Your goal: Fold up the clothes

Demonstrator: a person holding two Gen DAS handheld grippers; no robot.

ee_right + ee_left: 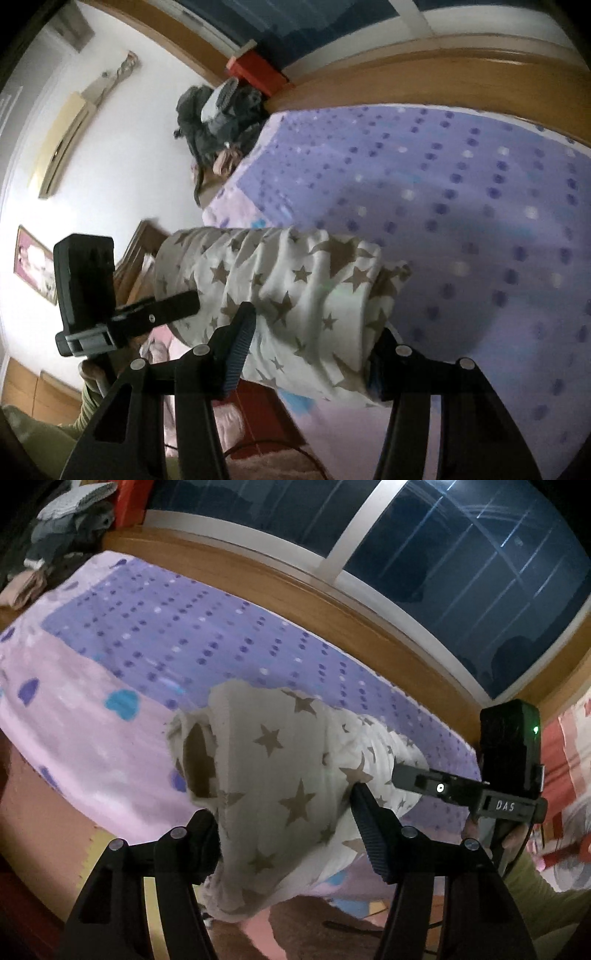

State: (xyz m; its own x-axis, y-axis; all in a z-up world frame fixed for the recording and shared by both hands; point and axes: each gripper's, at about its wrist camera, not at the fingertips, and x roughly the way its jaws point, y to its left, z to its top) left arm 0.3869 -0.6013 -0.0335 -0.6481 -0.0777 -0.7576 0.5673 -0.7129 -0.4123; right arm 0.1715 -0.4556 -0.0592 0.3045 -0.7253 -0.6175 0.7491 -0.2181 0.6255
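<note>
Left-wrist view, from left to right: a heap of dark clothes (pixel 70 520) is lying beyond the far left corner of the blanket (pixel 177 635), which is covering the bed below the window (pixel 461 572). The star-print garment (pixel 273 775) is hanging lifted over the blanket's near edge, bunched, its lower end drooping toward the floor. The left gripper (pixel 286 834) is standing with its jaws wide apart, the garment draped between them; whether either finger is pressing the cloth cannot be told. Right of the garment, the other gripper's black body (pixel 509 760) is showing, its tip against the cloth. Right-wrist view, from left to right: a white wall with a framed picture (pixel 35 266) is standing left of the blanket (pixel 461 221); the left gripper's body (pixel 88 291) is reaching toward the garment's left end. The garment (pixel 280 295) is stretched in gathered folds above the blanket's near left part. The right gripper (pixel 310 354) is also standing with jaws spread, the garment lying across the gap and hiding the right fingertip; a firm grip cannot be confirmed.
</note>
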